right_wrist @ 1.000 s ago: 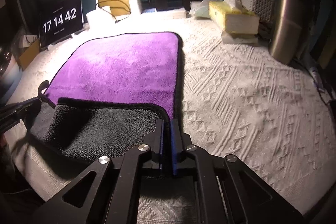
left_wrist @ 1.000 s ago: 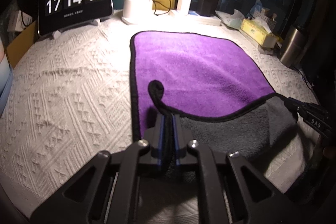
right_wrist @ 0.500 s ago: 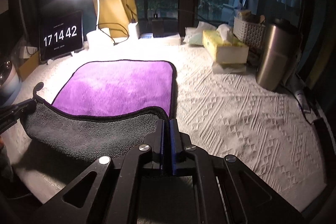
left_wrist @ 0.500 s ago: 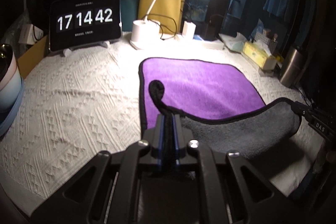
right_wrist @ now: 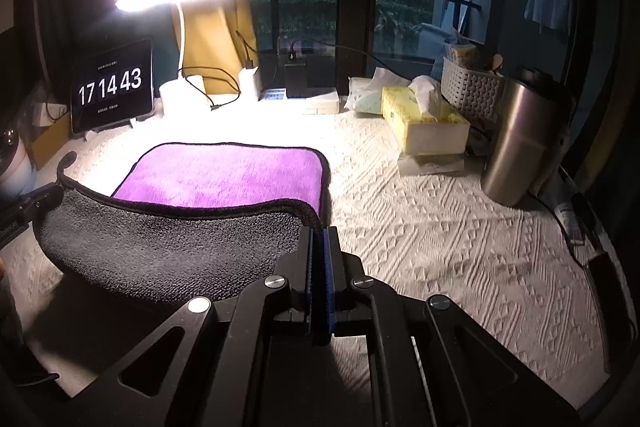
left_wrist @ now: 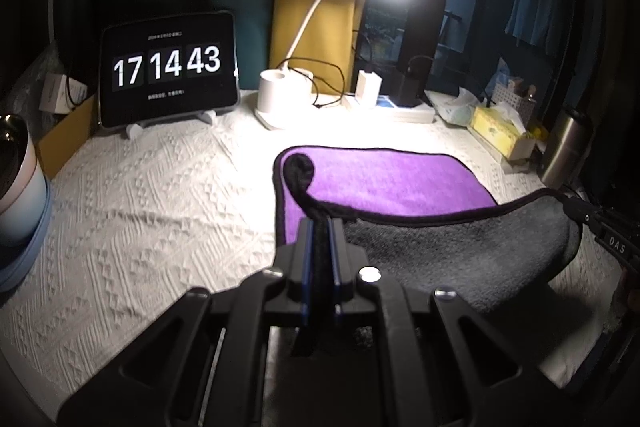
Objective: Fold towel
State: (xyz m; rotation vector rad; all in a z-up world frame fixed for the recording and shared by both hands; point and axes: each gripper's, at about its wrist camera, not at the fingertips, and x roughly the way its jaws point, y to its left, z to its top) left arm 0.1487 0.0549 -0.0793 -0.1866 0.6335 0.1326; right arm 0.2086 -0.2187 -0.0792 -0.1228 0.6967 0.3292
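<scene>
A towel, purple on top (left_wrist: pixel 384 179) and grey underneath, with a black hem, lies on the white textured table cover. Its near edge is lifted off the table, showing the grey underside (left_wrist: pixel 460 251) (right_wrist: pixel 168 247). My left gripper (left_wrist: pixel 320 227) is shut on the towel's near left corner. My right gripper (right_wrist: pixel 319 231) is shut on the near right corner. Each gripper shows at the edge of the other's view, the right one (left_wrist: pixel 600 227) and the left one (right_wrist: pixel 28 207). The far half (right_wrist: pixel 228 175) lies flat.
A tablet clock (left_wrist: pixel 168 67) and a lit desk lamp (left_wrist: pixel 280 99) stand at the back. A yellow tissue box (right_wrist: pixel 424 123), a white basket (right_wrist: pixel 468 87) and a steel tumbler (right_wrist: pixel 516 143) stand at the right. A cup (left_wrist: pixel 16 179) stands at the left.
Both grippers have risen and lifted the towel's near edge higher off the table, so more grey underside hangs between them. The clock went from 17:14:42 to 17:14:43.
</scene>
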